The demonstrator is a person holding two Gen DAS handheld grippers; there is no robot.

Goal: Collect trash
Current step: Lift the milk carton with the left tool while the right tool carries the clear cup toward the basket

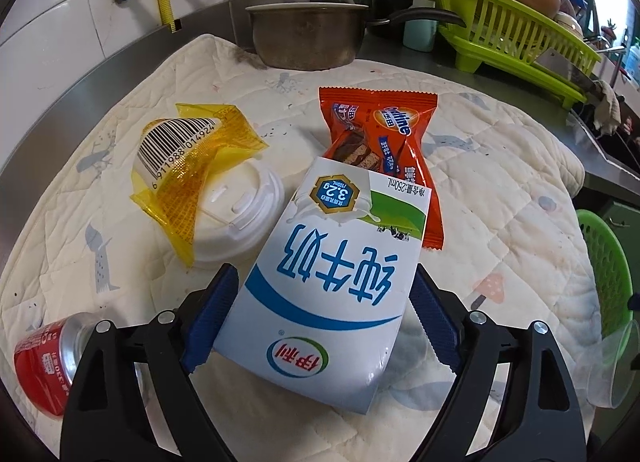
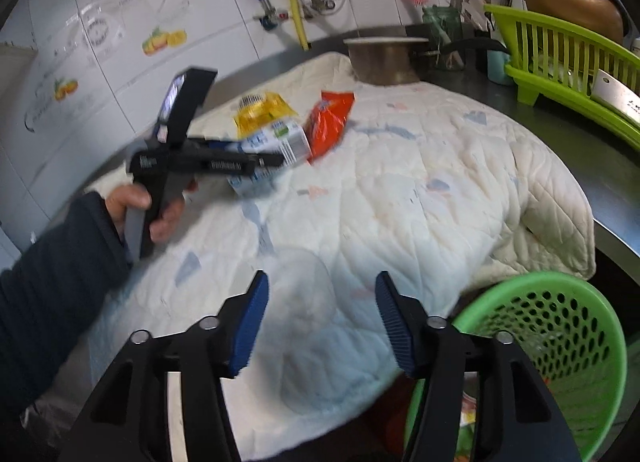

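Observation:
My left gripper (image 1: 320,286) is shut on a white and blue milk carton (image 1: 324,278), its blue pads pressing both sides. Beyond the carton lie an orange snack wrapper (image 1: 384,130), a white cup lid (image 1: 236,218) and a yellow wrapper with a barcode (image 1: 188,166). A red can (image 1: 44,358) lies at the left. My right gripper (image 2: 320,318) is open, with a clear plastic cup (image 2: 308,326) between its fingers without touching them, above the quilt's near edge. The left gripper (image 2: 272,160) with the carton (image 2: 276,146) shows in the right wrist view. A green basket (image 2: 552,346) stands lower right.
A quilted white cloth (image 2: 420,190) covers the steel counter. A metal pot (image 1: 308,34) stands at the back. A green dish rack (image 1: 516,34) with dishes and a cleaver (image 2: 616,96) sits on the right. A clear plastic cup (image 1: 608,366) lies at the cloth's right edge.

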